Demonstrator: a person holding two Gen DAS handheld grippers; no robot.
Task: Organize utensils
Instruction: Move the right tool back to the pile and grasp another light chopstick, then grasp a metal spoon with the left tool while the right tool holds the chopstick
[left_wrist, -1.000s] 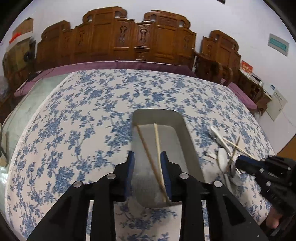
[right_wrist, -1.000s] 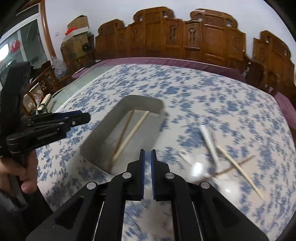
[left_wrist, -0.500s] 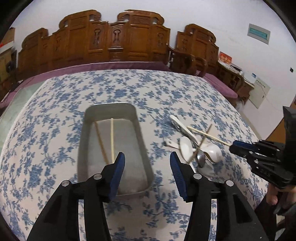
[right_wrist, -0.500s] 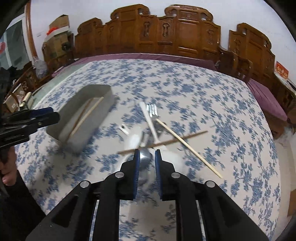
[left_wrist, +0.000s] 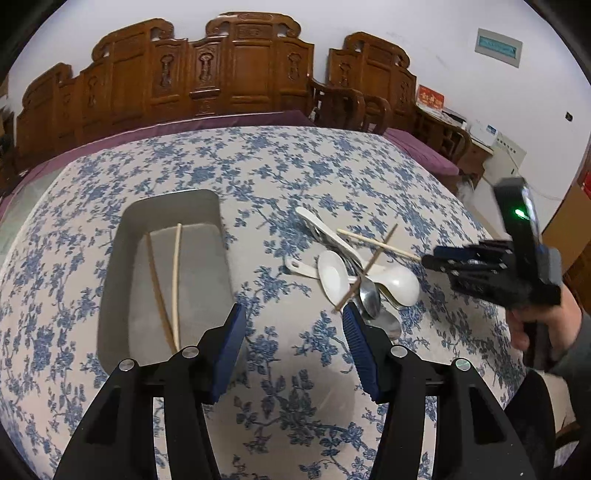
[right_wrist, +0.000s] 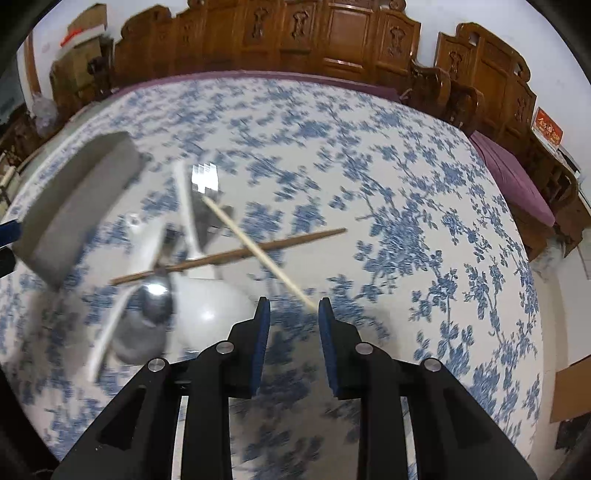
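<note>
A grey tray (left_wrist: 118, 280) on the flowered cloth holds a dark chopstick (left_wrist: 157, 280) and a light chopstick (left_wrist: 176, 280). To its right is a pile of white spoons (left_wrist: 334, 275), a metal spoon (left_wrist: 369, 295) and two crossed chopsticks (left_wrist: 373, 258). My left gripper (left_wrist: 293, 317) hovers between tray and pile, its jaws opening, nothing between them. My right gripper (right_wrist: 294, 304) is low over the cloth just right of the pile, jaws opening. The near tip of the light chopstick (right_wrist: 258, 251) lies just ahead of its fingertips, untouched. The dark chopstick (right_wrist: 229, 254) crosses it.
Carved wooden chairs (left_wrist: 236, 74) line the far side of the table. The purple table edge (right_wrist: 517, 177) runs along the right. A hand (left_wrist: 535, 325) holds the right gripper (left_wrist: 436, 258) at the pile's right side. A flat metal utensil (right_wrist: 205, 177) lies in the pile.
Both grippers have gone from nearly shut to open. The left one swung from over the tray toward the pile. The right one moved from the tray to the pile and sank lower.
</note>
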